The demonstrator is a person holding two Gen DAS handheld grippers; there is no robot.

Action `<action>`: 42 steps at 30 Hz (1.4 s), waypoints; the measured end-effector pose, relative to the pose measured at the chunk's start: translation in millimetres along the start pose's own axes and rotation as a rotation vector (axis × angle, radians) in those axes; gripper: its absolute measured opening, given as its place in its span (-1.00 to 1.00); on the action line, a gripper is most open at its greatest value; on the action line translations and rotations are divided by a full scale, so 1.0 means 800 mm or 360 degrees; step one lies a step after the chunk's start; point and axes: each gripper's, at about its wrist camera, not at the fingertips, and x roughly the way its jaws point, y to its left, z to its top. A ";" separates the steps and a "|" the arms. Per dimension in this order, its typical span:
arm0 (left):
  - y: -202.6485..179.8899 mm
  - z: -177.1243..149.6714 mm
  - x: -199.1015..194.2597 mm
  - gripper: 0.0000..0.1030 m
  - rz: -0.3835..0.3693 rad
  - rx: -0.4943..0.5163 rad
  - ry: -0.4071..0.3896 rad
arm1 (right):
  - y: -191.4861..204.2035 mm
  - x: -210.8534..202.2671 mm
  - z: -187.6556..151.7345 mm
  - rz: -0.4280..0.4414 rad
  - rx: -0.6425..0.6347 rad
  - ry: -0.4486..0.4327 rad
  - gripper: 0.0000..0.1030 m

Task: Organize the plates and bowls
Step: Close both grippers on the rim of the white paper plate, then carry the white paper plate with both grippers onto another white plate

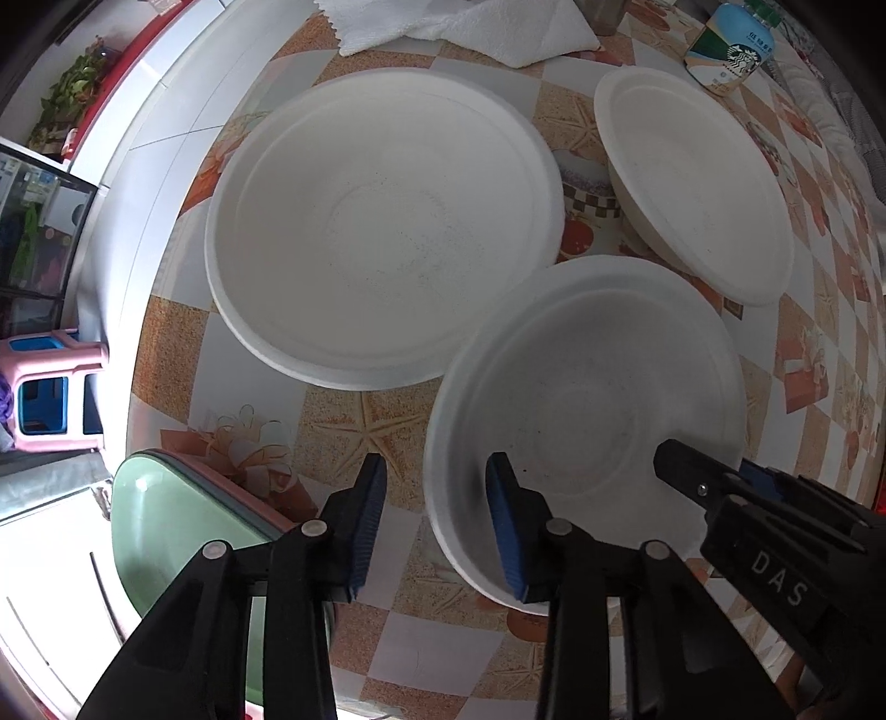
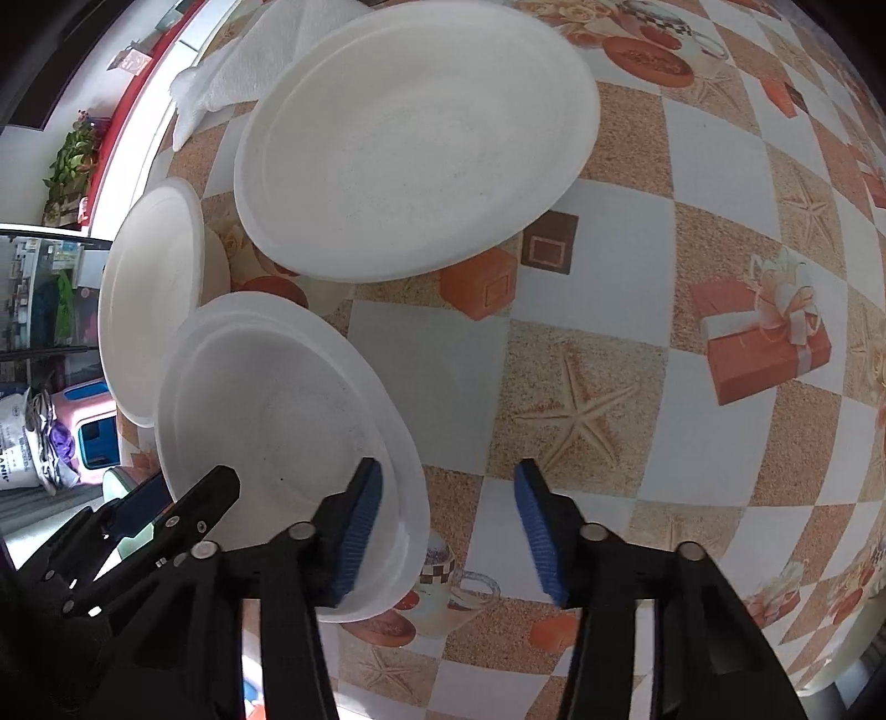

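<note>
Left wrist view: the left tool [image 1: 434,518] hangs with its blue-padded fingers spread wide, straddling the near-left rim of a white moulded-fibre bowl [image 1: 587,410] without pinching it; one pad sits inside the bowl, the other outside over the worktop [image 1: 343,421], which is covered in an orange-and-white checked oilcloth printed with starfish. The bowl holds nothing. At its opposite rim the right tool [image 1: 686,471] reaches in from the right; in this view its spread cannot be judged. Beyond, to the left, a large white fibre plate [image 1: 382,232] lies flat and bare, its edge tucked just under the bowl's far rim. Farther right a second white fibre plate [image 1: 698,183] rests tilted on something beneath it, also bare. Behind these lie a white folded cloth [image 1: 470,22] and a Starbucks bottle [image 1: 725,50].

In the right wrist view, the right tool [image 2: 448,531] is likewise wide apart, its left pad inside the bowl [image 2: 277,410] at the near-right rim, its right pad over bare oilcloth. The tilted plate [image 2: 421,138] sits beyond, the large plate [image 2: 149,299] at the left.
</note>
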 end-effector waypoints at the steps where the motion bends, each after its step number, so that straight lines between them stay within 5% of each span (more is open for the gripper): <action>1: -0.002 -0.002 0.000 -0.26 -0.0005 0.0008 -0.0005 | 0.003 0.005 -0.001 0.0023 0.0007 0.0015 -0.46; 4: -0.018 -0.010 -0.002 -0.31 -0.0027 0.0083 -0.0013 | -0.002 0.011 -0.002 0.0103 0.0036 0.0042 -0.66; 16: -0.095 -0.130 0.001 -0.30 -0.0044 0.0532 0.0037 | -0.060 -0.001 -0.093 0.0036 -0.0100 0.0129 -0.67; 17: -0.096 -0.140 -0.001 -0.27 -0.0015 0.0543 0.0021 | -0.066 -0.001 -0.104 0.0032 -0.0099 0.0140 -0.67; 19: -0.094 -0.154 -0.004 0.28 0.0012 0.0536 -0.0007 | -0.080 -0.001 -0.124 -0.0012 -0.0086 0.0153 -0.67; 21: -0.087 -0.161 -0.008 0.43 0.0009 0.0510 -0.0038 | -0.091 -0.002 -0.132 -0.0032 -0.0048 0.0151 -0.67; 24: -0.081 -0.159 -0.009 0.44 0.0006 0.0504 -0.0032 | -0.108 -0.001 -0.144 -0.0019 0.0048 0.0145 -0.64; 28: -0.072 -0.131 -0.007 0.44 0.0007 0.0501 -0.0043 | -0.122 -0.003 -0.144 -0.0051 0.0084 0.0118 -0.35; 32: -0.085 -0.129 0.005 0.43 0.0023 0.0547 -0.0001 | -0.135 -0.007 -0.155 -0.0055 0.0100 0.0105 -0.35; 35: -0.091 -0.131 0.015 0.22 0.0019 0.0561 0.0043 | -0.152 -0.010 -0.158 -0.0064 0.0099 0.0108 -0.35; 37: -0.118 -0.142 0.020 -0.14 -0.0042 0.0561 0.0086 | -0.154 -0.008 -0.166 -0.0065 0.0095 0.0109 -0.35; 42: -0.156 -0.166 0.016 -0.40 -0.0032 0.0699 0.0086 | -0.128 0.011 -0.195 -0.0017 0.0073 0.0117 -0.51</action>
